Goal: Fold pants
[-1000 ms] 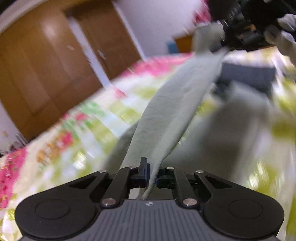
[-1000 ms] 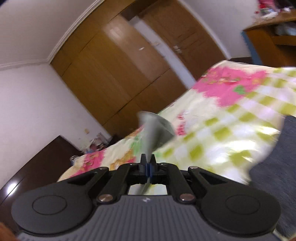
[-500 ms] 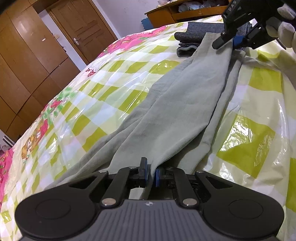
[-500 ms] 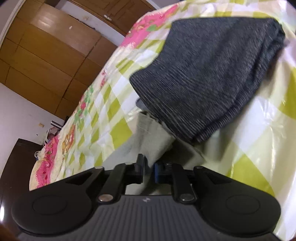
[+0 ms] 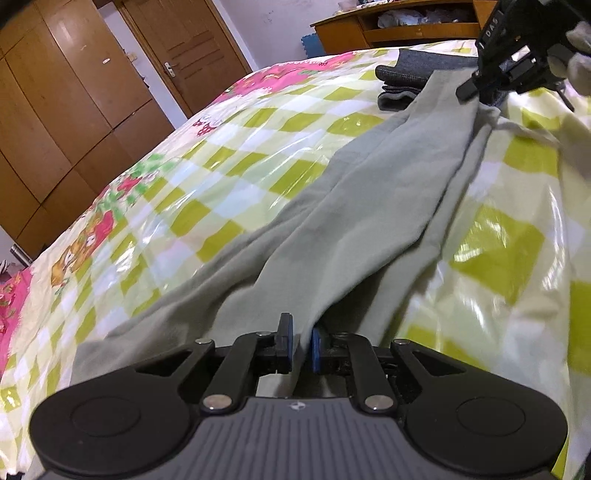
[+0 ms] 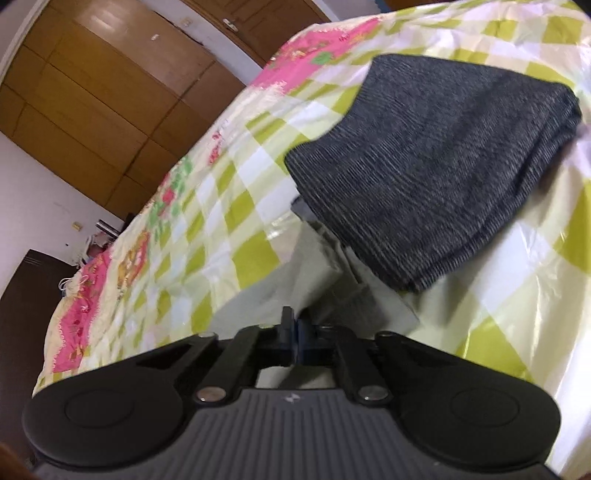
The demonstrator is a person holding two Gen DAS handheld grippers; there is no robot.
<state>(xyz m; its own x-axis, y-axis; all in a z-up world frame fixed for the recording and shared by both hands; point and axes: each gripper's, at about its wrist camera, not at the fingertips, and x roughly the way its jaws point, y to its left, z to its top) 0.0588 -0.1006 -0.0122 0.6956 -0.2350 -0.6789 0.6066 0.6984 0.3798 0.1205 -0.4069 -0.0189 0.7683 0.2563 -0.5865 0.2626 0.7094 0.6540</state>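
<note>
Pale green pants (image 5: 369,206) lie stretched lengthwise on the checked bed cover (image 5: 221,166). My left gripper (image 5: 301,343) is shut on their near end, with a fold of cloth pinched between the blue pads. The far end reaches my right gripper (image 5: 469,90), held by a white-gloved hand (image 5: 576,55). In the right wrist view the right gripper (image 6: 295,325) is shut low over the bed, and the pants' edge (image 6: 280,280) rises into its closed fingertips.
A folded dark grey garment (image 6: 436,166) lies right beside the pants' far end, also seen as a grey stack (image 5: 413,72). Wooden wardrobes (image 5: 74,92), a door (image 5: 192,55) and a wooden shelf unit (image 5: 406,26) stand beyond the bed.
The pants hung stretched in the air between both grippers and now lie on the bed. The right gripper dropped beside the grey garment, stood slightly open half a second ago, and has shut again.
</note>
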